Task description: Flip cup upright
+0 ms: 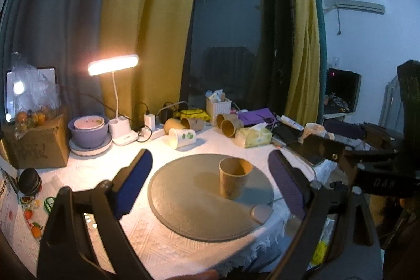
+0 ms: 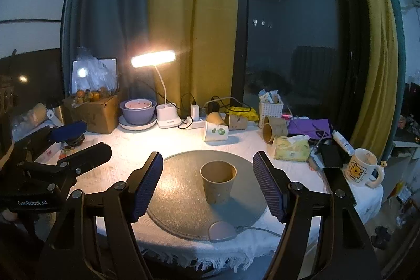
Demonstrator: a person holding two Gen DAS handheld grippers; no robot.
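A brown paper cup (image 1: 234,180) stands upright, mouth up, on a round grey mat (image 1: 183,204). It also shows in the right wrist view (image 2: 218,181) on the same mat (image 2: 178,196). My left gripper (image 1: 210,183) is open and empty, its blue pads wide apart, the cup just beyond them. My right gripper (image 2: 207,180) is open and empty, its pads either side of the cup and nearer me, not touching it. The left gripper also shows at the left of the right wrist view (image 2: 76,141).
Several paper cups lie on their sides at the back, among them a white one (image 2: 215,131). A lit desk lamp (image 2: 153,58), purple bowls (image 2: 138,110), a cardboard box (image 2: 94,112), a tissue pack (image 2: 290,148) and a mug (image 2: 363,167) ring the white tablecloth. A small grey puck (image 2: 221,231) lies at the mat's front edge.
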